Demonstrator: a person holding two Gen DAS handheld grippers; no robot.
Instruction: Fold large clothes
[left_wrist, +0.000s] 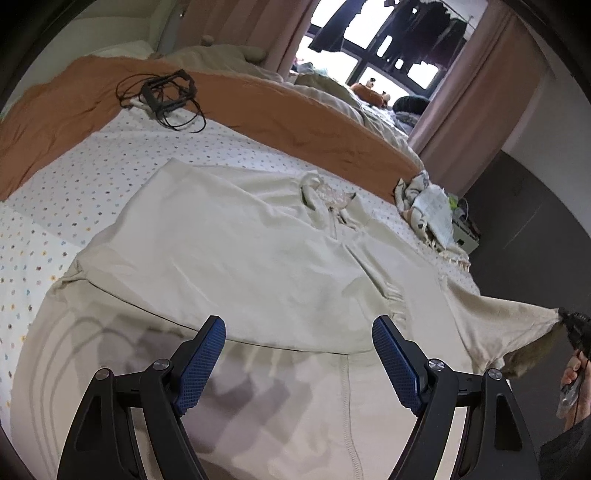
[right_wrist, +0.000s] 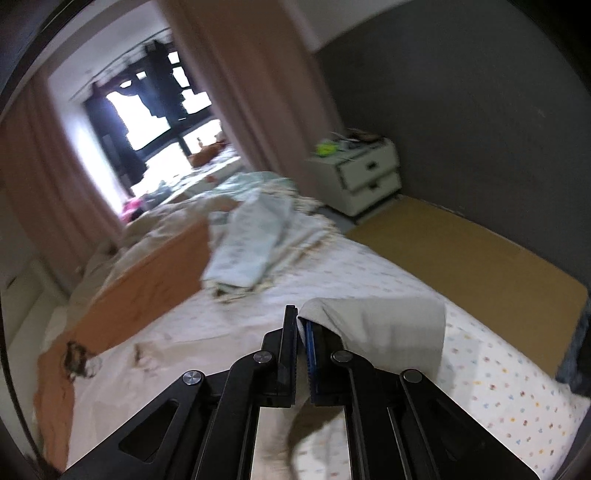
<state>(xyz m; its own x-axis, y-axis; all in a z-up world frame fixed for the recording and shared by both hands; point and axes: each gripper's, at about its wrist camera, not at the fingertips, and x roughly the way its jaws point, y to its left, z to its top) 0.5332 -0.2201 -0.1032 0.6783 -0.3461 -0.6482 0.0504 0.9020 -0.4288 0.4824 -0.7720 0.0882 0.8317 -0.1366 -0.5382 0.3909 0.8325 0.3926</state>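
A large pale beige zip-front garment of soft cotton-like fabric (left_wrist: 236, 251) is lying spread across the white bed sheet printed with small coloured dots (left_wrist: 66, 206), its collar and zipper pointing toward the far side of the bed and one part already folded over the lower body, leaving a long curved edge across the cloth. The left gripper (left_wrist: 297, 360) is hanging just above this near portion with its blue-padded fingers (left_wrist: 201, 363) spread wide apart and nothing between them, casting a grey shadow onto the fabric below.

Off to the right side of the bed, the right gripper (right_wrist: 301, 349) is clenching the end of the garment's beige sleeve (right_wrist: 388, 332); the cloth is draping over the right-hand finger and hiding most of its blue pad, and the jaws are pressed nearly together. In the left wrist view the same sleeve is stretching taut from the garment out to this gripper, lifted off the sheet.

A rust-orange blanket (left_wrist: 258, 107) is lying in a band across the far part of the mattress, with a black frame-like device and tangled black cable (left_wrist: 166, 92) resting on its edge. A crumpled pale patterned cloth with a fringe (right_wrist: 251, 240) is sitting near the bed's far right side, and a white two-drawer bedside cabinet (right_wrist: 365, 173) is standing against the grey wall
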